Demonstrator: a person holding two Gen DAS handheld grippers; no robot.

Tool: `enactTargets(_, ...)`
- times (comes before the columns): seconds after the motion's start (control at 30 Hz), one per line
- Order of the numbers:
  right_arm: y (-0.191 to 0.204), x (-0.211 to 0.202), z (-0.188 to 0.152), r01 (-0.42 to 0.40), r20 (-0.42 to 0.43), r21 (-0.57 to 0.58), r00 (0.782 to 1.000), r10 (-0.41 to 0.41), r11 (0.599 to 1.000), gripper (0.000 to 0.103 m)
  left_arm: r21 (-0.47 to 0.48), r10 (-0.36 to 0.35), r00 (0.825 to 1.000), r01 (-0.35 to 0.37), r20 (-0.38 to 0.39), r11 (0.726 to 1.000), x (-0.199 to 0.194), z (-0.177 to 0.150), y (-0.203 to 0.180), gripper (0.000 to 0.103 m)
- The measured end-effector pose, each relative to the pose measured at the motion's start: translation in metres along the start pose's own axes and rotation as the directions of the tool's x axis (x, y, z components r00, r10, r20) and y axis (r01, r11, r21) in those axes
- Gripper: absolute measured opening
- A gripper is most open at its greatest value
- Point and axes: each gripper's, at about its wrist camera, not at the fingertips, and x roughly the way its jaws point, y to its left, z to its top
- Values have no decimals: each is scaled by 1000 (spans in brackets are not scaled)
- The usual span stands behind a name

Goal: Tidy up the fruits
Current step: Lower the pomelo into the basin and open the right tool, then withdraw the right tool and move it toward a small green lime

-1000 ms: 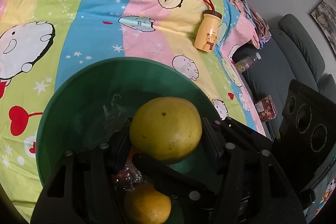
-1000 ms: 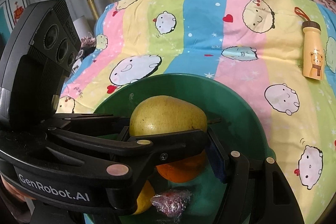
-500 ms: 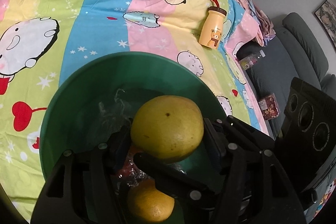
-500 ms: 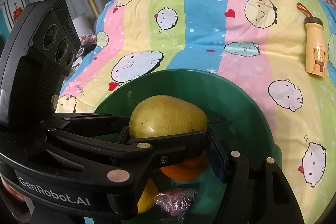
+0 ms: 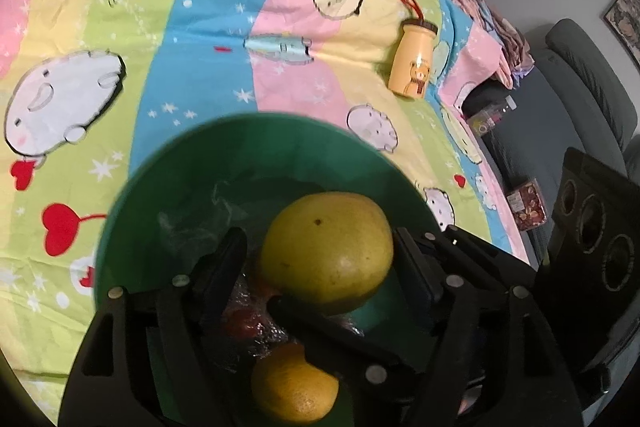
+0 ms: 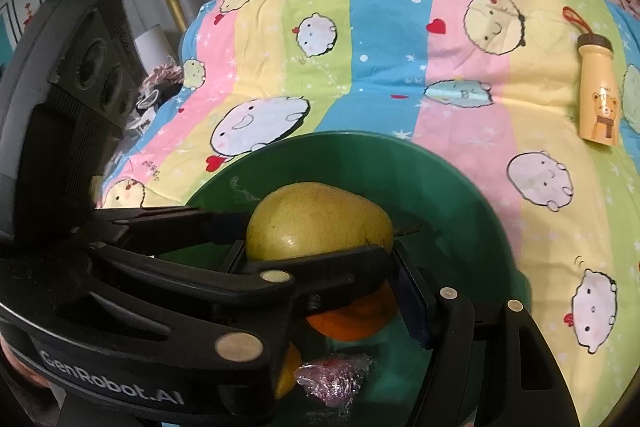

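Observation:
A yellow-green pear [image 6: 318, 223] is clamped between the fingers of my right gripper [image 6: 320, 255], held over a green bowl [image 6: 460, 195]. It also shows in the left wrist view [image 5: 326, 251], above the bowl [image 5: 168, 179]. My left gripper [image 5: 320, 259] is over the bowl with its jaws spread; its left finger [image 5: 224, 267] stands apart from the pear. In the bowl lie an orange [image 5: 294, 383], a plastic-wrapped red fruit [image 6: 334, 379] and another orange [image 6: 352, 319].
The bowl sits on a striped cartoon cloth [image 5: 208, 27]. A yellow bear bottle [image 5: 414, 63] lies on it at the far right, also in the right wrist view [image 6: 598, 95]. A grey sofa [image 5: 580, 79] with small items is beyond the cloth's right edge.
The left gripper's jaws have spread, its left finger now off the pear. Both grippers have drifted slightly back from the cloth. The pear stays in the right gripper.

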Motion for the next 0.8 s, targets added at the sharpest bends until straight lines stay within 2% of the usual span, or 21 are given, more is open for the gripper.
enactTargets(0.2,-8,-12,2,24,38,34,999,-25,999,70,-9,3,995,-2,98,1000,-27,4,5,80)
enactTargets(0.53,-20,-48,-1,43,92,112,994,-54,993,71,-52,15,989,-8,149,999,-62,-11,13,82)
enactTargets(0.57,-22,-52,-2,42,98,121,994,-54,992,71,-55,18,988,-9,154,998,-65,-14,12,83)
enactTargets(0.63,-26,-63,-8,40,115,141,992,-57,989,71,-57,37,985,-28,167,998,-75,-22,11,93)
enactTargets(0.7,-28,-74,-15,48,127,156,990,-68,987,72,-54,49,982,-40,183,998,-85,-28,9,99)
enactTargets(0.8,-30,-89,-25,58,139,170,987,-82,984,77,-60,76,975,-64,207,996,-104,-42,8,102)
